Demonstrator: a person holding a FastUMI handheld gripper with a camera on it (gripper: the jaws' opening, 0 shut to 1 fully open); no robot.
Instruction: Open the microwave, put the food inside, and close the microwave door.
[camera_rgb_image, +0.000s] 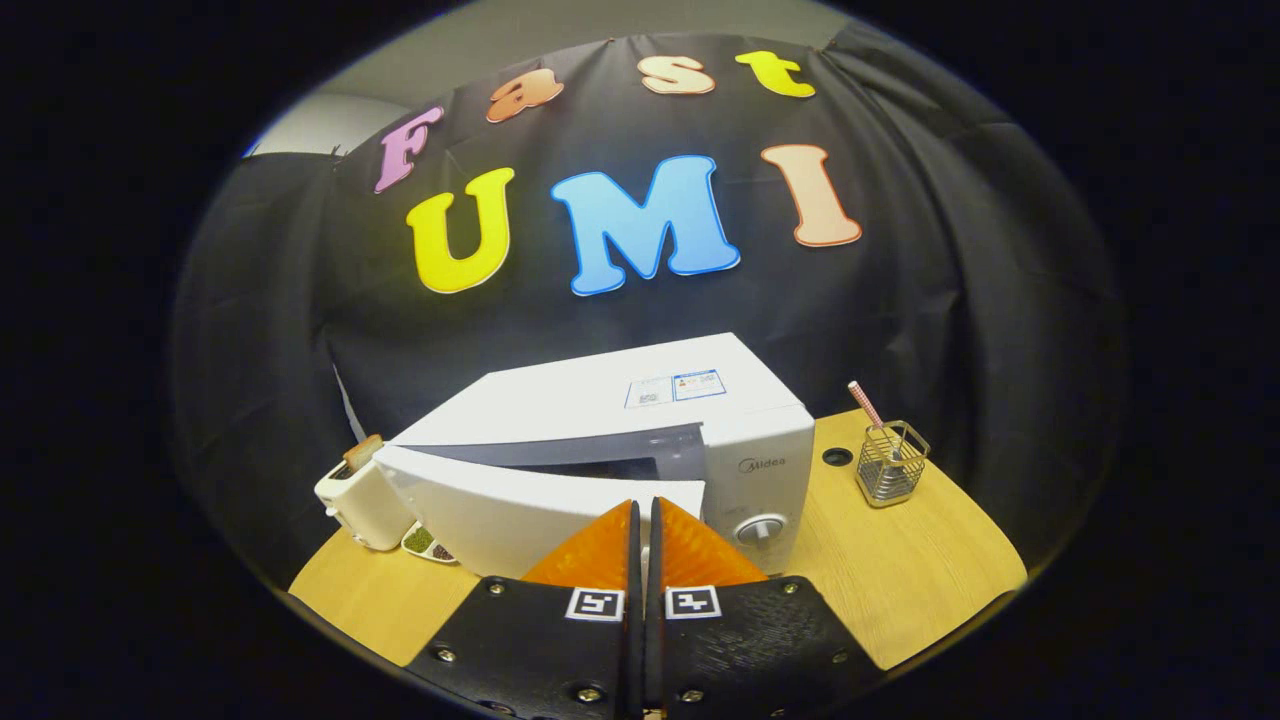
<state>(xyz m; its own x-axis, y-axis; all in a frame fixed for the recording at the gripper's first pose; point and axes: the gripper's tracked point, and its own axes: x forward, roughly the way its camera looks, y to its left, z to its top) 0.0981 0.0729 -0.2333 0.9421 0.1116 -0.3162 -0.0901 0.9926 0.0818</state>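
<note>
1. On the wooden bench (930, 570), in front of the black cloth wall, stands a white microwave (640, 410) with its door (530, 505) swung partly out from the left-hand hinge, leaving a wedge-shaped gap at the dark window.
2. The tool (641, 520) is clenched, its two fingers pressed together with nothing between them, their tips just at the lower free edge of the door, near the round knob (760, 527).
3. My reading: the door is somewhere between open and shut. Whether food already sits inside cannot be told, since the cavity is hidden behind the door.
4. If the food is in, only pushing the door home is left; if not, opening wider and loading remain.
5. The microwave is a smooth, glossy box with rounded corners and a label on its flat top; the door looks like hard plastic.
6. Left of it stands a cream toaster (360, 500) holding a slice of bread, with a small dish (428, 543) at its foot.
7. To the right a wire mesh holder (890, 465) carries a striped straw (866, 404), near a round hole in the pale grained bench.
</note>
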